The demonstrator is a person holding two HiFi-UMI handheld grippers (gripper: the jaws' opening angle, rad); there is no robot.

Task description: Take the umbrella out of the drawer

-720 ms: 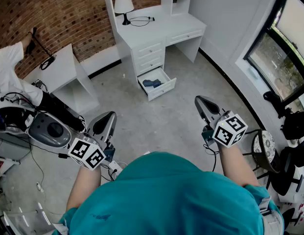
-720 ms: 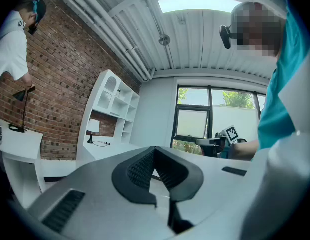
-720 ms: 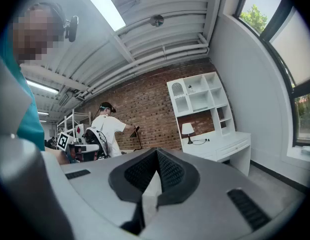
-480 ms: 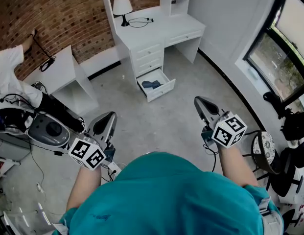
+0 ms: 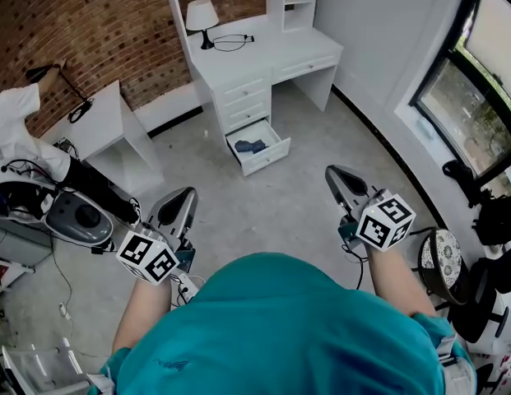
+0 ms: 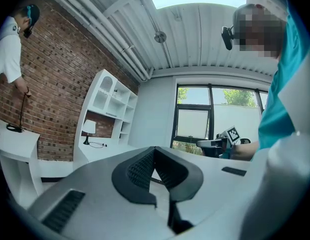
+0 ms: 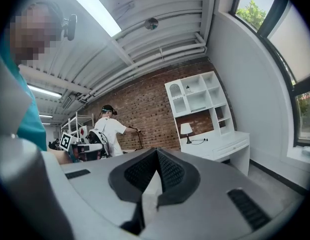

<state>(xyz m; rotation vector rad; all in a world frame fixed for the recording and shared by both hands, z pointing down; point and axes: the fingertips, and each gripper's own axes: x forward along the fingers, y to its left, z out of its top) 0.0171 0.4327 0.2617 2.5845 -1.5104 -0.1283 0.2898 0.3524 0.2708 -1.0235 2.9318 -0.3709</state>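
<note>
In the head view the left gripper [image 5: 178, 205] and the right gripper [image 5: 341, 179] are held level over bare floor [image 5: 263, 208], both pointing toward the white desk [image 5: 276, 52] and touching nothing. They are well apart from the open drawer [image 5: 270, 160], the lowest in the desk's stack, which is pulled out over the floor. The dark blue umbrella [image 5: 250, 146] lies flat inside it, nearer the drawer's left edge as pictured. Its long axis runs roughly along the drawer's front panel. It is too small here to tell which end is the handle. In the left gripper view the two black pads [image 6: 139, 170] are pressed together at their tips with nothing between them. Beyond them are the desk's shelves, a lamp [image 6: 88, 128] and the window. In the right gripper view the jaws likewise meet at the tips and pinch nothing. The desk stands ahead to the right and a person in a white shirt [image 7: 111, 131] stands by the brick wall [image 7: 145, 109]. The drawer and umbrella are hidden in both gripper views.
</note>
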